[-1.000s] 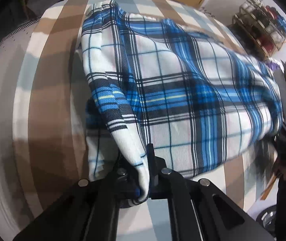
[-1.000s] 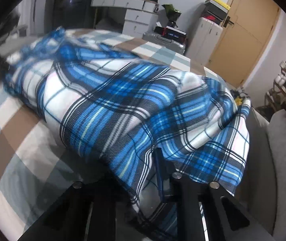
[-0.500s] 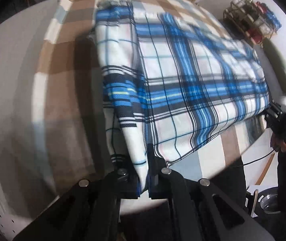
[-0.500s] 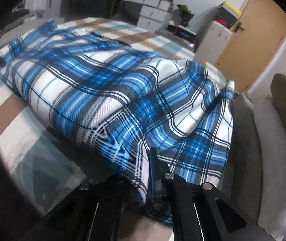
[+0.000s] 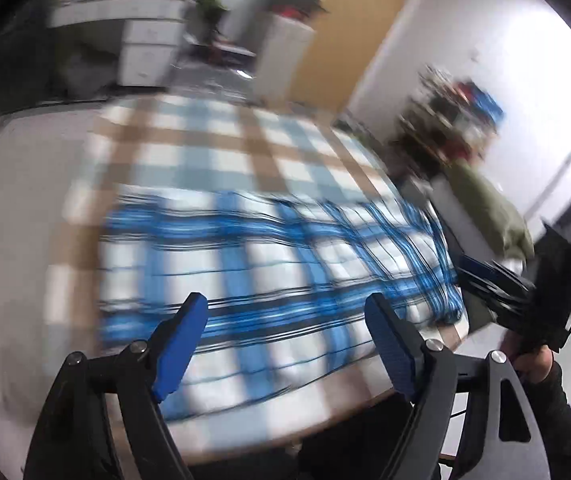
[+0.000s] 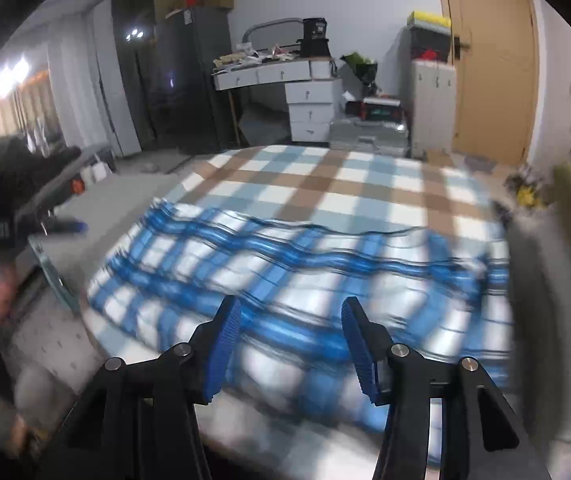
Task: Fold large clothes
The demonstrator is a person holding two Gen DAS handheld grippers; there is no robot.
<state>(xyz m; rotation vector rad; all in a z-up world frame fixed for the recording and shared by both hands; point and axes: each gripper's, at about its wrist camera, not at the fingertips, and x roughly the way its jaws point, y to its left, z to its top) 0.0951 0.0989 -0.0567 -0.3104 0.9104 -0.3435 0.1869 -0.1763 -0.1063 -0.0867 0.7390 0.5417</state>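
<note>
Plaid garment [image 5: 277,292], blue and white, lies flat in a folded band across the near part of the bed [image 6: 349,184], whose cover is checked in tan, pale blue and white. Both grippers have just been opening: the left gripper [image 5: 285,324] and the right gripper [image 6: 291,334] show jaws spread with nothing between them, hanging above the cloth. A fold looks just laid, so the next move probably calls for picking new edges to fold again. Beyond the bed stand a white desk [image 6: 285,76], a wooden door [image 6: 489,60] and a cluttered shelf [image 5: 449,120].
</note>
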